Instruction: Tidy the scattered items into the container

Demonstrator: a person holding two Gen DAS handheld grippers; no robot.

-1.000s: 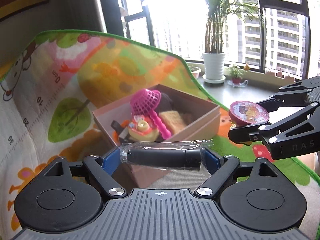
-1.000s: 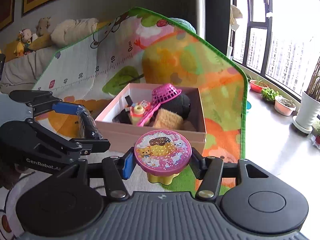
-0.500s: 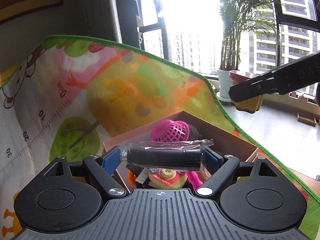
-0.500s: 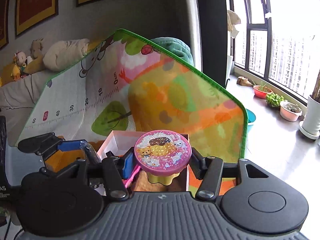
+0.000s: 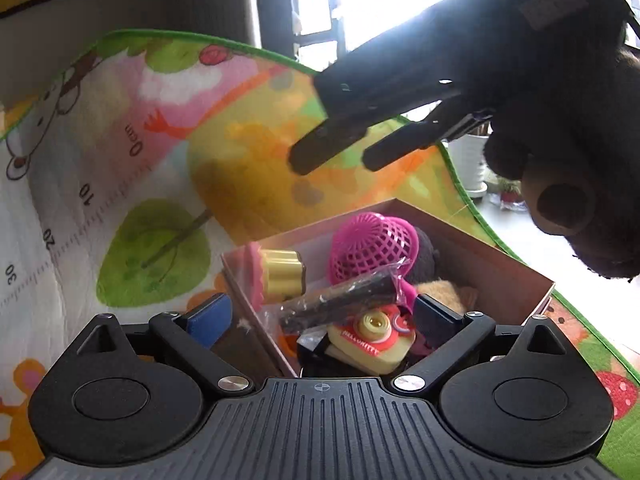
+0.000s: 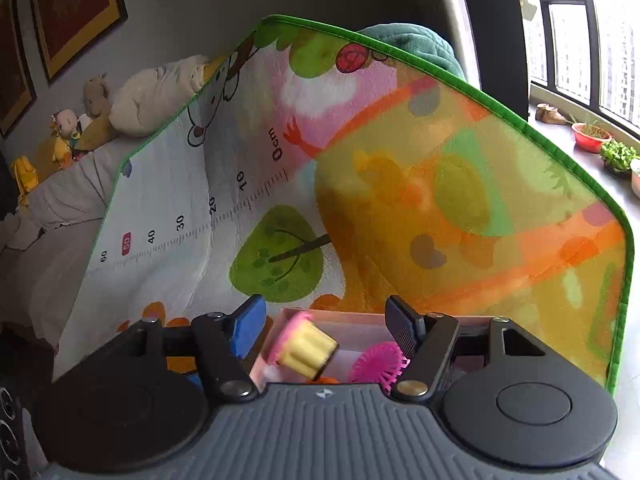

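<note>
A pink cardboard box (image 5: pixel 500 256) lies on the play mat, with both grippers over it. My left gripper (image 5: pixel 322 312) is opening. A black tube in clear wrap (image 5: pixel 344 296) lies tilted between its pads, loose, on the toys in the box. My right gripper (image 6: pixel 324 314) is opening too. The pink-lidded yellow cup toy (image 6: pixel 304 350) tumbles on its side below the jaws, blurred, free of the pads. In the left wrist view the cup toy (image 5: pixel 280 280) lies against the box's left wall, and the right gripper (image 5: pixel 336 162) hangs above with fingers apart.
The box also holds a pink mesh strainer (image 5: pixel 372 244), a yellow toy camera (image 5: pixel 376 336) and a brown plush (image 5: pixel 440 292). The colourful play mat (image 6: pixel 400 200) folds up steeply behind the box. Stuffed toys (image 6: pixel 92 116) lie on a sofa at far left; plant pots (image 6: pixel 592 136) line the windowsill.
Both grippers have moved over the box and opened. The wrapped tube has slipped from the left pads and tilted; the cup toy has dropped from the right jaws into the box.
</note>
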